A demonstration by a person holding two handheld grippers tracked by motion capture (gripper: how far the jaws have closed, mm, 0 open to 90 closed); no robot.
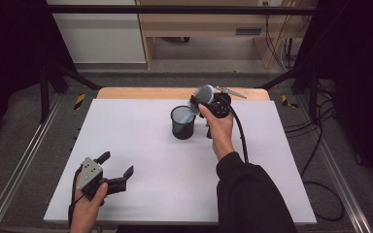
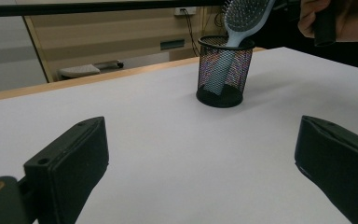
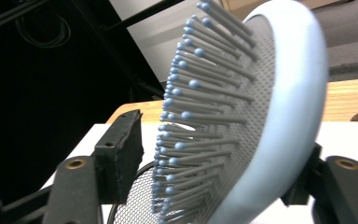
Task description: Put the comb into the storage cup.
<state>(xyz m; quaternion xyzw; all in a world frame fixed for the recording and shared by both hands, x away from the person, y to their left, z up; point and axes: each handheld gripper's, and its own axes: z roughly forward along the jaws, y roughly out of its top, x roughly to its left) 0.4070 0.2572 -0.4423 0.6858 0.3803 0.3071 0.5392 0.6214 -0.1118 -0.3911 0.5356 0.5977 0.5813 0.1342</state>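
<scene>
Standing handle-down in the mesh cup, the hairbrush sits between the right gripper's part-open jaws, left pad clear of the bristles; left gripper gapes empty.

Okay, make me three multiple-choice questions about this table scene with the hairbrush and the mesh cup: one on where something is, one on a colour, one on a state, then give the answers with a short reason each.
1. Where is the handle of the hairbrush?
A. Inside the mesh cup
B. Flat on the table beside the cup
C. Between the left gripper's jaws

2. What colour is the hairbrush body?
A. Red
B. Light blue
C. Yellow

3. How do the jaws of the left gripper stand?
A. Shut on the cup
B. Shut on the brush
C. Open, nothing between them

Answers:
1. A, the left gripper view shows the handle running down inside the black mesh wall.
2. B, the right gripper view shows a pale blue rim and blue-tipped bristles.
3. C, in its own view the two black jaws stand wide apart over bare white table.
</scene>
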